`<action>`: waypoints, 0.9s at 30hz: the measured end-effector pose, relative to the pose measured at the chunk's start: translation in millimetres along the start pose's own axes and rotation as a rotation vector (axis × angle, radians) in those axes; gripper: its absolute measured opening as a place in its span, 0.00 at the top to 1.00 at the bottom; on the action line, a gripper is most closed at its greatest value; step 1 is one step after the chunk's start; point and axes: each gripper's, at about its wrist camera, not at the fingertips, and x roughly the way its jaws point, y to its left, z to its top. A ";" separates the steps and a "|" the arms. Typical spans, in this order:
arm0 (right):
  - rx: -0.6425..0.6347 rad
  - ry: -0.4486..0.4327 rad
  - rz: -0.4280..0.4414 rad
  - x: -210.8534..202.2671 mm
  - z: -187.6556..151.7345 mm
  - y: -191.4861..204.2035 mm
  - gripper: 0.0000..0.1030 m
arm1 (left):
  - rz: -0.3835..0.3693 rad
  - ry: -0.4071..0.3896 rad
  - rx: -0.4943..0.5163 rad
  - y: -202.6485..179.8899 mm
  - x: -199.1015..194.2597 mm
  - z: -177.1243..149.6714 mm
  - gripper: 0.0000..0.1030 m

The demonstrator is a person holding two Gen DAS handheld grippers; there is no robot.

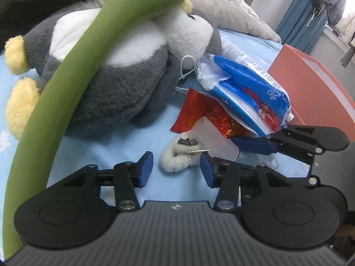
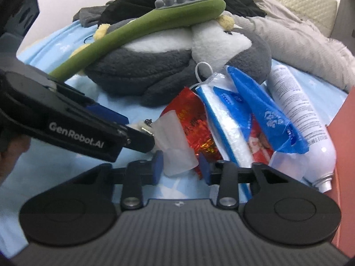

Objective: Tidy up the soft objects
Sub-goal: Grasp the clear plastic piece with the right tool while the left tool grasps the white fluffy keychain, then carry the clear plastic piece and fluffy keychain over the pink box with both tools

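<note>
Left gripper (image 1: pixel 176 169) hangs low over the blue bed sheet (image 1: pixel 124 150), jaws wide apart, and sitting right between its blue fingertips (image 1: pixel 145 168) is a small white fluffy hair clip (image 1: pixel 177 157) with a dark, glittery top, lying on the sheet and touched by neither pad. Just to the right, a translucent plastic cap (image 1: pixel 213 137) leans against a crinkled red foil packet (image 1: pixel 199 113).

Over to the right gripper (image 2: pixel 180 168): jaws also spread wide, framing that same translucent plastic cap (image 2: pixel 175 146), with a gap on both sides, nothing pinched. The left tool's black arm crosses in from the left here.

Moving outward, a blue-and-white tissue pack (image 1: pixel 246 84) is piled on the red foil, and a white tube (image 2: pixel 297 115) lies along its right side. Far right, the edge of an orange box (image 1: pixel 310 79).

Beyond, far and left, the big grey-and-white plush penguin (image 1: pixel 115 75) lies on its back on the sheet, yellow feet pointing left. A green massage stick (image 1: pixel 66 71) with grey knobs rests across its belly, curving toward the near left. Behind it all, a grey blanket (image 1: pixel 221 6) bunches up on the bed.
</note>
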 end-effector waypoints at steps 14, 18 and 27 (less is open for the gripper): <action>0.061 0.030 0.007 -22.1 -3.0 0.8 0.77 | 0.042 -0.029 -0.041 -16.2 -19.7 -11.7 0.84; 0.093 0.038 0.008 -37.2 -8.6 1.4 0.77 | 0.069 -0.035 -0.082 -21.5 -36.9 -19.9 0.84; 0.171 0.042 -0.002 -84.5 -26.8 6.4 0.77 | 0.080 -0.043 -0.136 -44.1 -78.8 -46.5 0.84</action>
